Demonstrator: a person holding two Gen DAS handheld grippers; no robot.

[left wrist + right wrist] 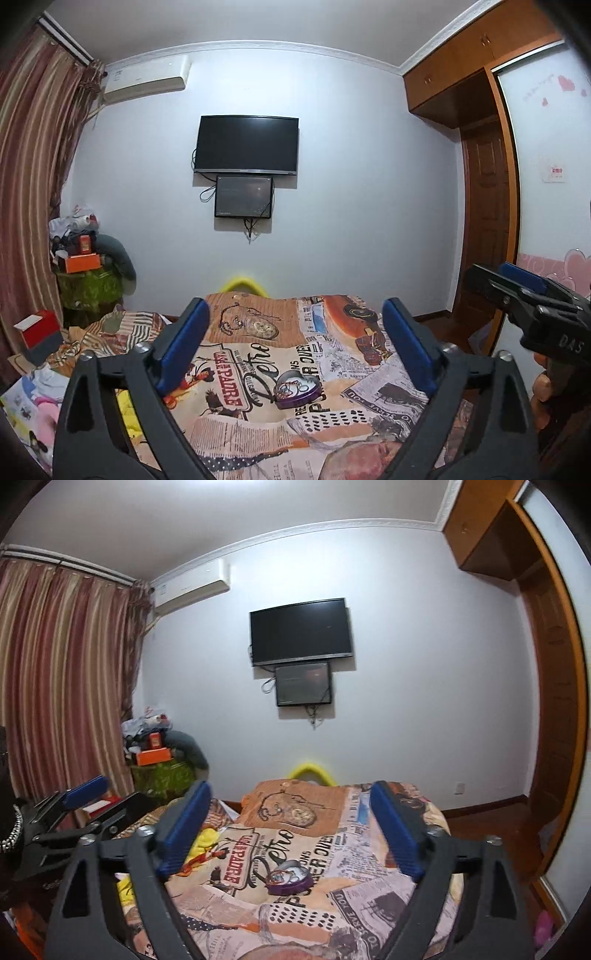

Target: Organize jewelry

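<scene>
A purple heart-shaped tin, lid off, sits on the bed atop the newsprint-patterned quilt, with jewelry visible inside. Left claw hovers above the bed, jaws spread wide, holding nothing. Right claw is likewise spread wide and empty, raised beside the left. The tin lies ahead of both, between their blue fingers. A dark television hangs on the far wall.

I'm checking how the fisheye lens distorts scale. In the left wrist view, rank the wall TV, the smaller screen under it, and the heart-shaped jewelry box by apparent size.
1. Wall TV
2. Smaller screen
3. Heart-shaped jewelry box, though it sits much nearer the camera, so true scale is unsure.
</scene>
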